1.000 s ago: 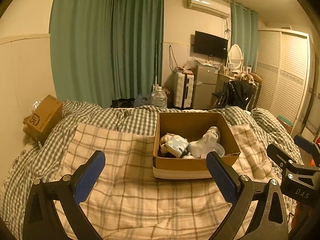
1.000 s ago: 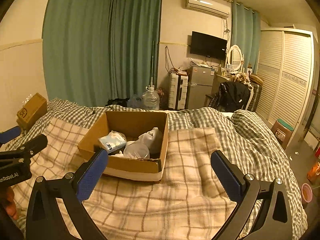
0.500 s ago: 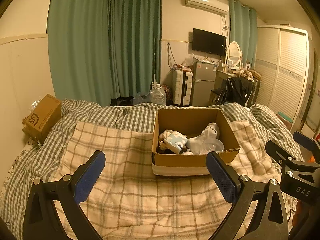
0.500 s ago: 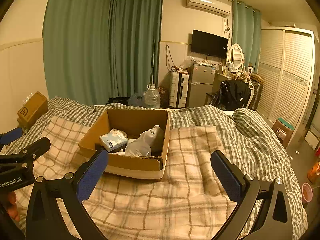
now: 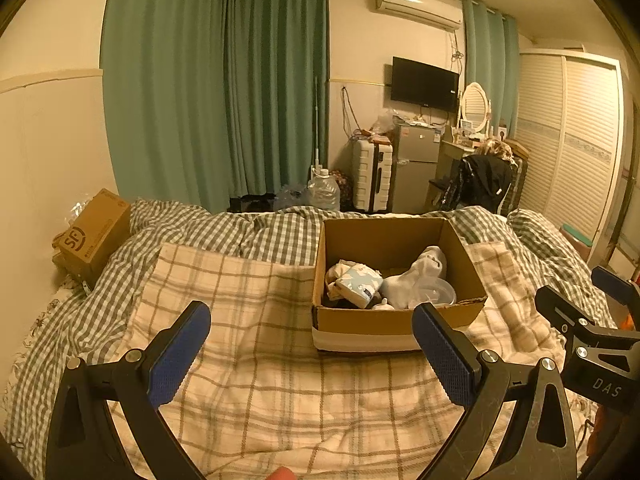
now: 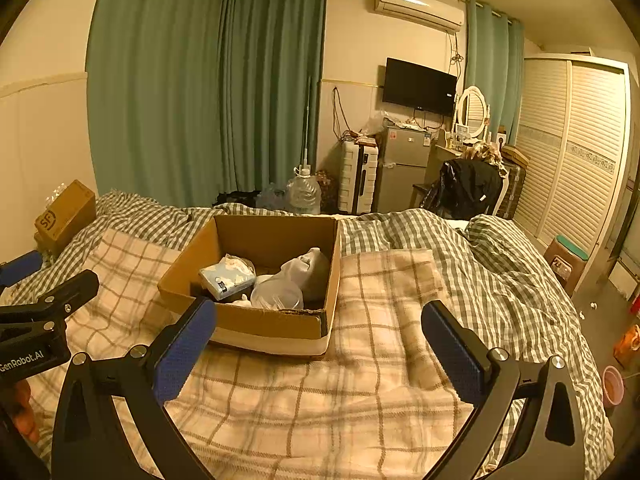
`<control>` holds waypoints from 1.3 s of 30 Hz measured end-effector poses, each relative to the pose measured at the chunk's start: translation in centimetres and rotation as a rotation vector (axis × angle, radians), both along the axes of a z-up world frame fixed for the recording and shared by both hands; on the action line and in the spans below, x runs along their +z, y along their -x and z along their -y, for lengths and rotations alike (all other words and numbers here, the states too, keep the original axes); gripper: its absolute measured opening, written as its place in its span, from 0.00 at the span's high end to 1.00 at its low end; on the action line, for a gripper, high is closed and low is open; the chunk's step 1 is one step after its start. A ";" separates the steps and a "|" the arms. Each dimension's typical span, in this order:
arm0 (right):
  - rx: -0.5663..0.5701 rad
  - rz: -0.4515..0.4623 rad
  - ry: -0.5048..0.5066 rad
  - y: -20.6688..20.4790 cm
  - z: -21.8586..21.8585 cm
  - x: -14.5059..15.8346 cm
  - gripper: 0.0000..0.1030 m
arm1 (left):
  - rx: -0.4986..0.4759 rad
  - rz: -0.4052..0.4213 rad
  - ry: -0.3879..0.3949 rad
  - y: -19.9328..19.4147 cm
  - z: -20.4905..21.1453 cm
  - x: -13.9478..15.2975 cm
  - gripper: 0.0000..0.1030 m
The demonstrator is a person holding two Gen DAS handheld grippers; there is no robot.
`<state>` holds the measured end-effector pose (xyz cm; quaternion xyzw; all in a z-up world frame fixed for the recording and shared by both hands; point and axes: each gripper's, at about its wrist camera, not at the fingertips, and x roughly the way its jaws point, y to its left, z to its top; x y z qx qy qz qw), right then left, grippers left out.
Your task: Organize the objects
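An open cardboard box sits on a beige plaid blanket spread over a bed, its long axis running across the left wrist view and its open top facing up; in the right wrist view one corner of the box points toward the camera. A pale band of tape runs along the base of its near wall. Inside lie a pale blue printed packet at the left, a crumpled white cloth item toward the right, and a clear plastic piece near the front wall; the print on the packet is too small to read.

The left claw hangs released over the blanket just short of the box, its blue pads spread wide and holding nothing. The right claw is likewise wide apart and empty, the box beyond its left finger. Each claw shows at the edge of the other's view: "DAS" reads on the right one, "GenRobot.AI" on the left.

Beneath the blanket lies a green gingham duvet. A second brown carton stamped "SF" leans by the wall at the bed's far left. Beyond the bed hang green curtains, with a water jug, white suitcase, small fridge, wall television and louvred wardrobe.
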<state>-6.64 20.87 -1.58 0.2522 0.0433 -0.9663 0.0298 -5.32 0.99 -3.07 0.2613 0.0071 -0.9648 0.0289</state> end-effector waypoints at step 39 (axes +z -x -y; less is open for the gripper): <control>0.002 0.018 0.001 0.0 0.3 -0.7 0.00 | -0.005 0.012 -0.002 -0.1 0.1 -0.3 0.00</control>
